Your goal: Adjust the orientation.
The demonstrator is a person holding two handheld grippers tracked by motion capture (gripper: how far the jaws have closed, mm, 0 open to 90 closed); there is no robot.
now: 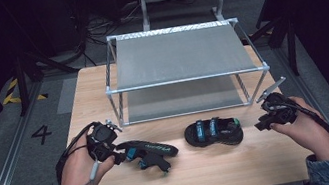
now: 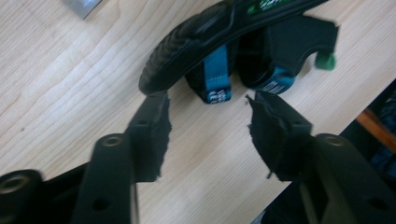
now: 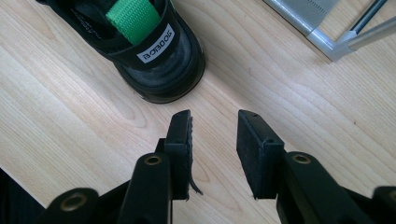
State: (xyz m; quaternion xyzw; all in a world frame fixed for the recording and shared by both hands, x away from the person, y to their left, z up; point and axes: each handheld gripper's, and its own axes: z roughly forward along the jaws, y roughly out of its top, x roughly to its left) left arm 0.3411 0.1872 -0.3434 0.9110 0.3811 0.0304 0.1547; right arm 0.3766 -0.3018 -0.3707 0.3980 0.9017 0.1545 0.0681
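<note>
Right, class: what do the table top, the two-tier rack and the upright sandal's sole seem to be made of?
Table top: pale wood or wood-look laminate, matt, with visible grain lines.
Two-tier rack: silvery metal tubing with dull grey shelf panels, probably aluminium.
Upright sandal's sole: black rubber or foam by its look, slightly glossy at the rim; straps look like woven webbing.

Light wood-grain tabletop (image 1: 90, 87). Metal-framed two-tier rack (image 1: 182, 56) stands on its far half, grey shelves bare. Near half: one black sandal (image 1: 213, 132) upright right of centre, blue straps up; a second sandal (image 1: 149, 151) left of it, tipped on its side. The two lie apart.
</note>
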